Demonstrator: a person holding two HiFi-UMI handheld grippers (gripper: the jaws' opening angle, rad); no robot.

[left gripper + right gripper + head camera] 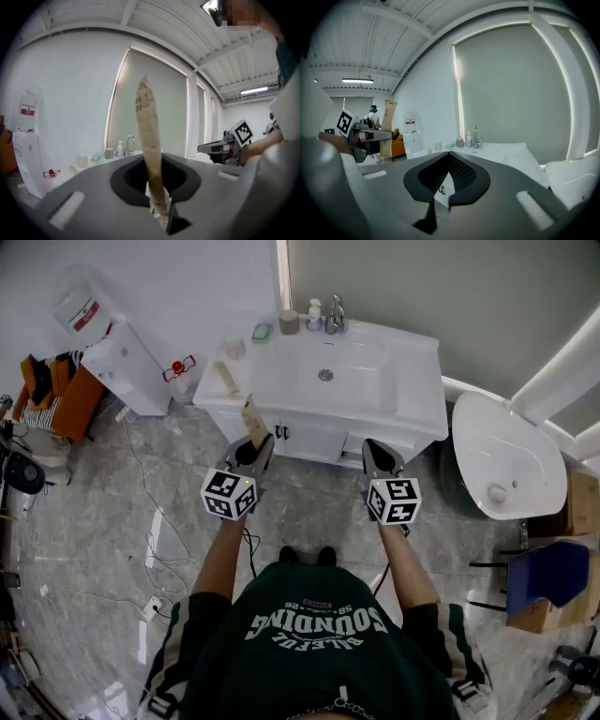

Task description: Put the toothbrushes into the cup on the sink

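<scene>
I stand in front of a white sink [412, 381]. My left gripper [249, 457] [158, 199] is shut on a tan paper-wrapped toothbrush [254, 421] [149, 150] that stands upright between its jaws. A second tan wrapped toothbrush [226, 378] lies on the sink's left edge. A brownish cup [289, 322] [108, 153] [460, 142] stands at the back of the sink beside the soap bottle [314, 313]. A pale cup [234, 347] [82, 161] stands further left. My right gripper [376, 456] [449, 157] is shut with nothing in it, level with the left one and short of the sink's front.
A faucet [335, 315] and a green soap dish [262, 332] sit at the sink's back. A white toilet [506, 456] is to the right, a water dispenser [122, 357] to the left. Cables [155, 549] lie on the marble floor.
</scene>
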